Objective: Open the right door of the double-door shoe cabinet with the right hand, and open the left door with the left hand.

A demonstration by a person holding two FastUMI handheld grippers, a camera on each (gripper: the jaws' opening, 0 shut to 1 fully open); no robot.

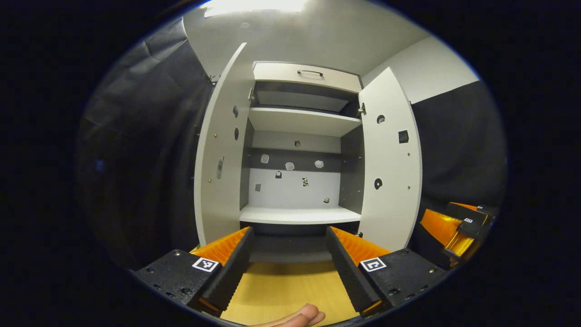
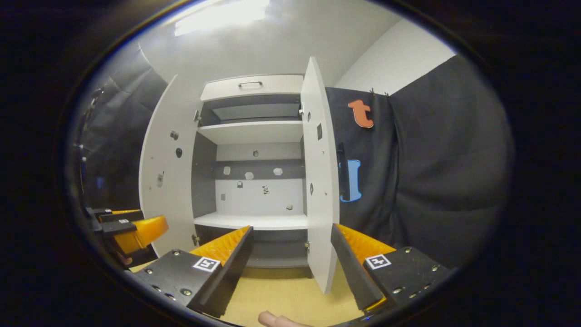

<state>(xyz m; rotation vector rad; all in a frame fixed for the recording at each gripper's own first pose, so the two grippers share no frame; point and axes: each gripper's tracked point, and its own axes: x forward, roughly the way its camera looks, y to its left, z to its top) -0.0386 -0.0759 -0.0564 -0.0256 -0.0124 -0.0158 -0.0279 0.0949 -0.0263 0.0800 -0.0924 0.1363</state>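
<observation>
Shoe cabinet [image 1: 297,213]: left door [image 1: 220,154] and right door [image 1: 390,159] standing open. Both hand-held grippers, left [image 1: 288,259] and right [image 2: 290,263], hanging wide-spread, empty, facing it from nearby.

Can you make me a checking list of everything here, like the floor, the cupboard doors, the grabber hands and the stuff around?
Surface: pale wood floor, bare in front of the cabinet.
Job's things: shoe cabinet with left door and right door both swung open; shelves hold no shoes; drawer with handle on top is closed.
Clutter: small stickers on the back panel.
Grippers: left gripper open, holding nothing; right gripper open, its fingers either side of the right door's lower edge, not touching.
Cables: nothing seen.
Surroundings: black cloth, white wall, ceiling light.
</observation>
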